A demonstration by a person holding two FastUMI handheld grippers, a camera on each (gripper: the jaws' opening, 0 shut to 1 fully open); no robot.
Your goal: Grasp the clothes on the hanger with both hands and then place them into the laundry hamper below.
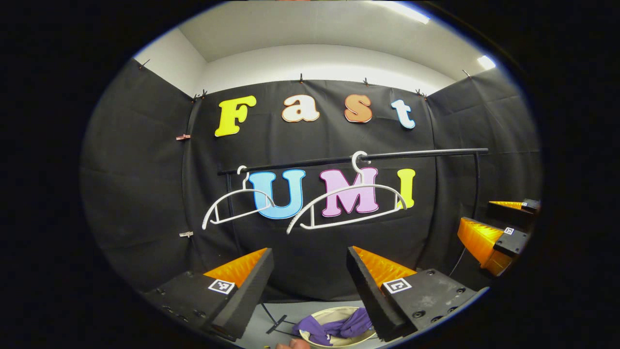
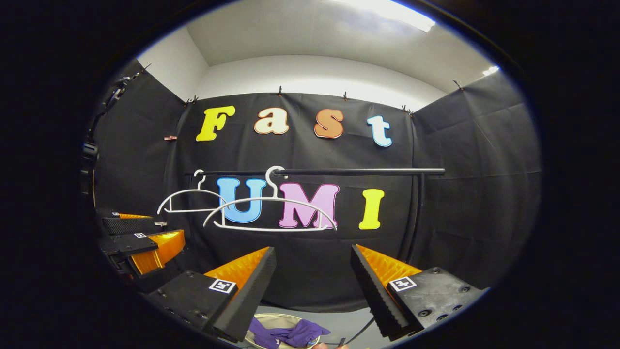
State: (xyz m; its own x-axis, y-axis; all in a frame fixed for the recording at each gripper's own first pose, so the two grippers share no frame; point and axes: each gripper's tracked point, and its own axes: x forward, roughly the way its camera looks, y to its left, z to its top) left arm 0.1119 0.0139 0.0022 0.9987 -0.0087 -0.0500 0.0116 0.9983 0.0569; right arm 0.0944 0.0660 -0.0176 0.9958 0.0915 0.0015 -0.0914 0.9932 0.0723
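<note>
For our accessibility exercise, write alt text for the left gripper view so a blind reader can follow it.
Two bare white hangers hang on a black rail, while purple clothes lie in the laundry hamper below. The left gripper is open in the foreground, pointing at the hangers, and the right gripper is at the right edge.

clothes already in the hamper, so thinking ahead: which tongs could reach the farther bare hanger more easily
Left, likely: the farther hanger hangs on its side, and in the right gripper view the left tongs sit toward it.
</note>
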